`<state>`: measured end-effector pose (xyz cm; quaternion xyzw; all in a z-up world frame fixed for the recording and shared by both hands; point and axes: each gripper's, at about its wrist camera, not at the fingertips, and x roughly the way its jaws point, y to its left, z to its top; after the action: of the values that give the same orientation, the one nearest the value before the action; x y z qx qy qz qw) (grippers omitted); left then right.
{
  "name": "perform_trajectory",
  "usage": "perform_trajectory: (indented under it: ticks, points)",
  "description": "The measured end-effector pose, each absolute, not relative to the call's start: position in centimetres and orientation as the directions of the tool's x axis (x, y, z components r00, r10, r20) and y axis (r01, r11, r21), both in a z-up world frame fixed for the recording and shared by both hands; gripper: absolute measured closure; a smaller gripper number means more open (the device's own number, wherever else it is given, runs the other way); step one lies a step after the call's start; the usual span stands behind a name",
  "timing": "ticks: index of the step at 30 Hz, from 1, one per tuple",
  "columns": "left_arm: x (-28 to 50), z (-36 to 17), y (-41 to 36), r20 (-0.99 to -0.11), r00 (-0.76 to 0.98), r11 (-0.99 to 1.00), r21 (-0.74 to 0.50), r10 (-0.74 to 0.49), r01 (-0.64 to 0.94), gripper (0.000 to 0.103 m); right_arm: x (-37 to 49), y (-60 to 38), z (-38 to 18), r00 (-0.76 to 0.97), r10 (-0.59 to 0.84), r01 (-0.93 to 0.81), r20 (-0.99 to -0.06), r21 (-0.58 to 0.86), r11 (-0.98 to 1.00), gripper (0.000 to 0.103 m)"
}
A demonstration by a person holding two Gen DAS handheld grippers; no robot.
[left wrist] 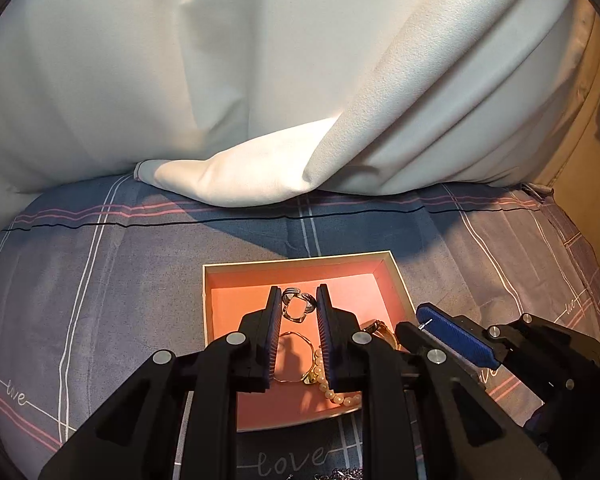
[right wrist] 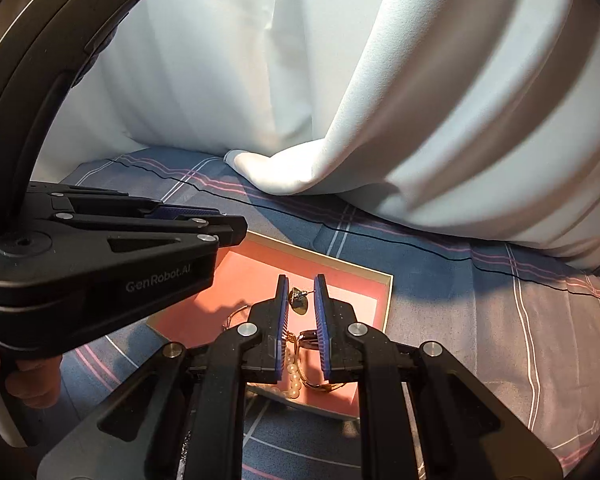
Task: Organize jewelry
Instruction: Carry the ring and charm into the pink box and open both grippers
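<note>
- The left gripper (left wrist: pixel 299 300) is seen nearest the left wrist camera, its 2 blue-padded fingers (left wrist: pixel 275 320) spread apart with a clear gap between them, poised over the tray (left wrist: pixel 228 268).
- The right gripper (right wrist: pixel 301 292) is likewise shown with its pads spread and nothing pinched; in the left wrist view it (left wrist: pixel 440 322) is seen just right of the tray's right wall.
- A string of pearl beads (left wrist: pixel 332 390) is seen lying in the tray's near right corner, partly hidden behind the left gripper's right finger; the same beads (right wrist: pixel 294 376) appear between the right gripper's fingers in the right wrist view.
- A thin gold bangle (left wrist: pixel 296 356) is seen resting on the pink floor just beside the pearls, and appears to touch them.
- A silver-toned ring cluster (left wrist: pixel 298 304) is framed between the left gripper's fingertips, farther into the tray; whether it is touched by the pads cannot be told.
- A small dark earring-like piece (right wrist: pixel 299 300) is framed between the right gripper's fingertips, lying on the pink lining.
- The shallow, cream-rimmed tray is shown set on a blue-grey plaid bedsheet (left wrist: pixel 100 280) printed with the word "love".
- A thin black cord (left wrist: pixel 220 220) is seen running across the sheet beyond the tray.
- A white curtain (left wrist: pixel 260 80) is seen draped at the far edge, its hem folded onto the sheet.
</note>
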<state>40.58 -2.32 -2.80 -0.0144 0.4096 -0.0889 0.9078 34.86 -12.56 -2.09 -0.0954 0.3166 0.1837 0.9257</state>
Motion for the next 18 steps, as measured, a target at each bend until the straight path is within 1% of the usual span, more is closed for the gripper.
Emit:
perform_trajectory:
  ticks: [18]
  points:
    - [41.2,-4.5,-2.1,-0.77,0.615,0.984,-0.099,-0.168,0.145,0.085,36.1,-12.2,-3.4,0.707,0.263,-0.394,-0.656,-0.057,0.917,0.089]
